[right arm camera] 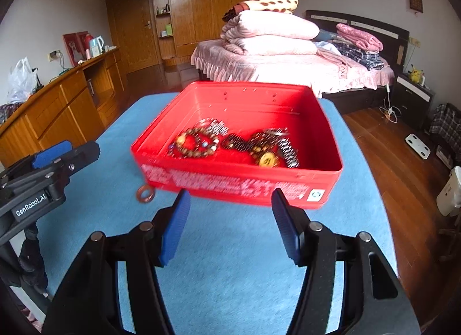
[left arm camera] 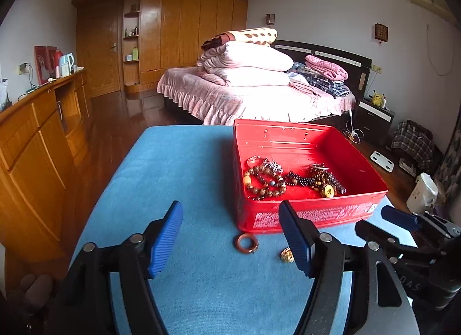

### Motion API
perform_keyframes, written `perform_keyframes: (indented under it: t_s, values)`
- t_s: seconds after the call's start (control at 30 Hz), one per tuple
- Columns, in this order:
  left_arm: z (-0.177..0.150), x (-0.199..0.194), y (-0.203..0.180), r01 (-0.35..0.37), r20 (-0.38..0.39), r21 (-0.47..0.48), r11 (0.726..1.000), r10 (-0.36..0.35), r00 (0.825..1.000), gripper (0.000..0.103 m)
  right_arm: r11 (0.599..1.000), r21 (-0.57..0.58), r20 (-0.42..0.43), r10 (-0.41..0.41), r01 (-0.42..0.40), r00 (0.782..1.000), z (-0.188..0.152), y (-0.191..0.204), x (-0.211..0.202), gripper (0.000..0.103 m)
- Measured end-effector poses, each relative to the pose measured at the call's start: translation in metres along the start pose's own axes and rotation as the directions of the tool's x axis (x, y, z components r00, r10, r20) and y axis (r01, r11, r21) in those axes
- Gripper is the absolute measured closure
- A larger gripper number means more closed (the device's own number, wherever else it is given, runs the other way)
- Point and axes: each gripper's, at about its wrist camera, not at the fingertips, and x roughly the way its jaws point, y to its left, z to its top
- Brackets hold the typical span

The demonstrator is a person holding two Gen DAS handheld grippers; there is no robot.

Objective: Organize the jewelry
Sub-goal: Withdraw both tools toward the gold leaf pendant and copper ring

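Blue cloth-covered tabletop (left arm camera: 178,167) carrying a shallow red rectangular tin (left arm camera: 317,214), in which lie brown beaded bracelets (left arm camera: 263,180) and dark bead strands (left arm camera: 312,180). A brown wooden ring (left arm camera: 246,243) and a small gold ornament (left arm camera: 287,254) rest on the cloth just before the tin. Left tongs (left arm camera: 230,237) and right tongs (right arm camera: 230,225) hover spread wide, grasping nothing.

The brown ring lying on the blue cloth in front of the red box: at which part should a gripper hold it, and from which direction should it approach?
The brown ring lies flat on the blue cloth, just outside the red box. Probably best to come from above and pinch one side of the band, one finger inside the hole and one outside. The open left gripper is nearest.
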Motion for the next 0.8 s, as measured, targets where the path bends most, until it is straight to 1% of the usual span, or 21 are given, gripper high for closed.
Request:
perform_keyframes:
  t_s: [0.1,0.2,0.37,0.47,0.6,0.7,0.8]
  values:
    - [-0.008,-0.001,0.008,-0.011,-0.012,0.004,1.000,0.011,1.000,0.033,1.000,-0.013,-0.026,0.016,-0.016,1.000,-0.011,0.011,0.005,0.046]
    - [-0.020,0.003,0.019,-0.040,-0.036,0.006,0.999,0.040,0.999,0.032,0.999,-0.025,-0.061,0.026,-0.028,0.998,-0.018,0.023,0.014,0.046]
    - [-0.037,0.018,0.046,-0.096,-0.097,-0.019,0.995,0.094,0.991,0.032,0.998,-0.039,-0.109,0.034,-0.038,0.993,-0.030,0.042,0.029,0.046]
    - [-0.045,0.024,0.060,-0.129,-0.112,-0.016,0.992,0.126,0.986,0.032,0.999,-0.041,-0.128,0.026,-0.031,0.991,-0.029,0.049,0.038,0.046]
    - [-0.050,0.030,0.070,-0.121,-0.136,-0.024,0.992,0.117,0.984,0.032,0.999,-0.041,-0.157,0.023,-0.030,0.987,-0.030,0.060,0.051,0.046]
    - [-0.054,0.030,0.073,-0.108,-0.138,-0.028,0.994,0.103,0.985,0.032,0.999,-0.044,-0.175,0.010,-0.018,0.984,-0.030,0.067,0.060,0.047]
    - [-0.055,0.032,0.075,-0.098,-0.142,-0.030,0.995,0.093,0.986,0.032,0.999,-0.050,-0.173,-0.013,0.004,0.985,-0.029,0.073,0.065,0.049]
